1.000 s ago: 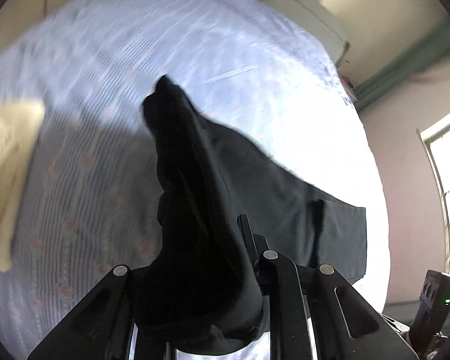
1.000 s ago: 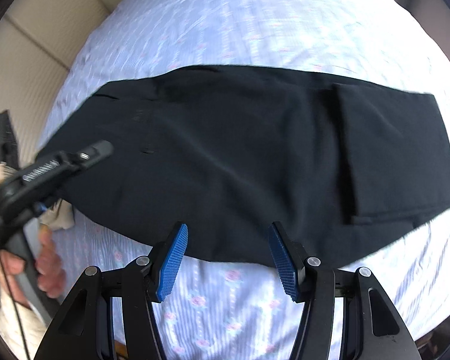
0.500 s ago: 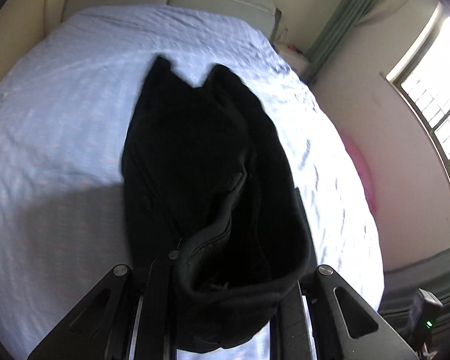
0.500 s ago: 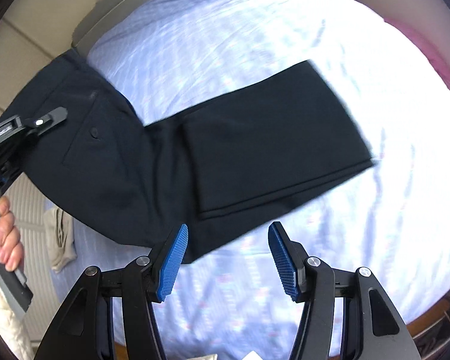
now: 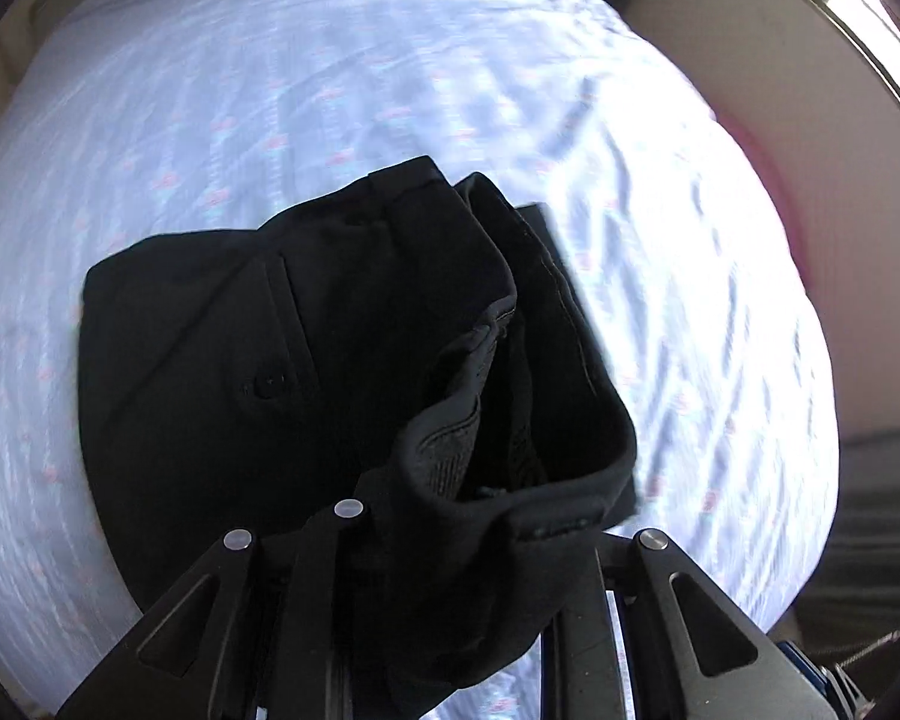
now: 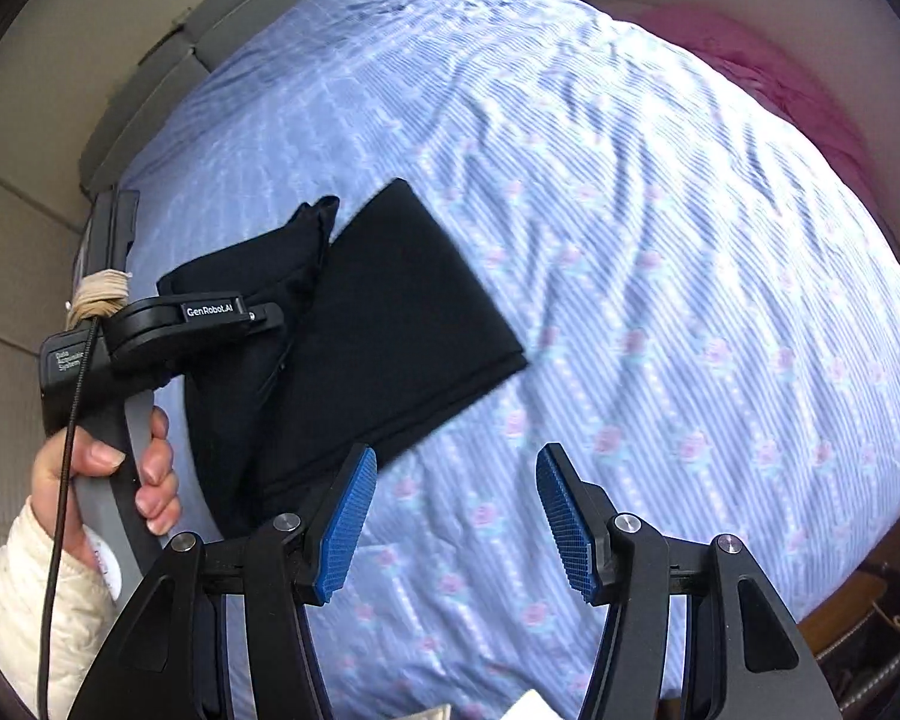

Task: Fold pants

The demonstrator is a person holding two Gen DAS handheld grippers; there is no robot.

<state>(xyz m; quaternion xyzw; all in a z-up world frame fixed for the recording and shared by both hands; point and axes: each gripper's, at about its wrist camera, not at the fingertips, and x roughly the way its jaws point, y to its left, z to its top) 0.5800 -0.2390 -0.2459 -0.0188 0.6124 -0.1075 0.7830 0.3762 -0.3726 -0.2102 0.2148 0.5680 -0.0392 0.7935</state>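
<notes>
Here, nearest my left lens, the left gripper [image 5: 450, 546] is clamped on the waistband end of the black pants [image 5: 222, 360], the cloth bunched over its fingers so I cannot see the pads themselves. My right gripper [image 6: 456, 516] hangs with jaws apart and nothing between them, blue pads [image 6: 345, 525] bare above the striped bed [image 6: 660, 300].

I judge the step in hand is the last fold: the waist end is lifted and carried over the already doubled legs. Next I would need to lay that held end flat on the stack, edges lined up, then let go and smooth it with the free gripper.

The pants lie on the bed's near left part in the right view, long axis running from the held waistband up and away toward the folded leg end [image 6: 414, 276].
</notes>
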